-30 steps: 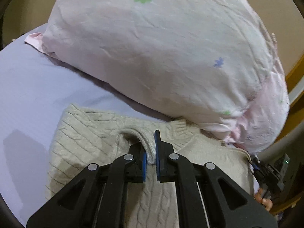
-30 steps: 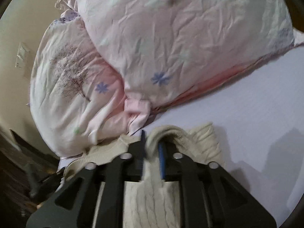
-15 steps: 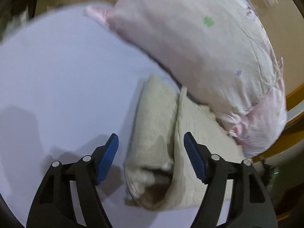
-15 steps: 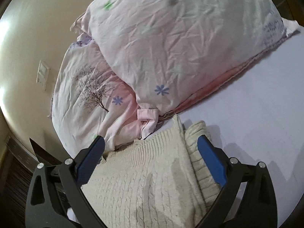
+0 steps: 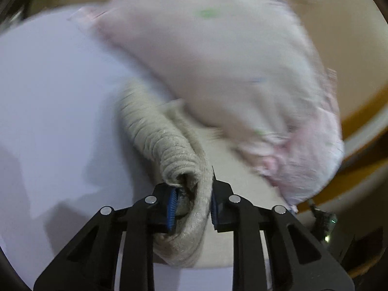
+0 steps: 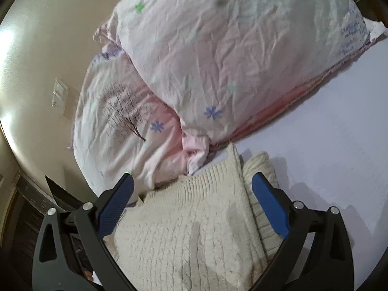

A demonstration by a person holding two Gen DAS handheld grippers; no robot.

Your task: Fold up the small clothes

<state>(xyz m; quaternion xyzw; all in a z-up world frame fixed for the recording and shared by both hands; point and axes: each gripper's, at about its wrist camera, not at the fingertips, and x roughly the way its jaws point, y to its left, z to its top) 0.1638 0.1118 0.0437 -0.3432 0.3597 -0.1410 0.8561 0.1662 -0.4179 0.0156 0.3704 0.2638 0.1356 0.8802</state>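
A cream cable-knit sweater (image 6: 194, 220) lies folded on the lavender bed sheet (image 6: 339, 126), close to the pillows. In the left wrist view my left gripper (image 5: 191, 206) is shut on the rolled edge of the sweater (image 5: 167, 150); this view is blurred. My right gripper (image 6: 194, 206) is open above the sweater, its blue pads (image 6: 269, 206) wide apart and holding nothing.
Two pink flowered pillows (image 6: 237, 55) lean against the beige wall (image 6: 48, 36) just behind the sweater. A wooden bed frame (image 5: 363, 111) shows at the right in the left wrist view. A wall switch plate (image 6: 59, 95) is at left.
Both grippers let go of the sweater's edge and opened. The left one then moved in and closed on the sweater's rolled edge. The right one stays open above it.
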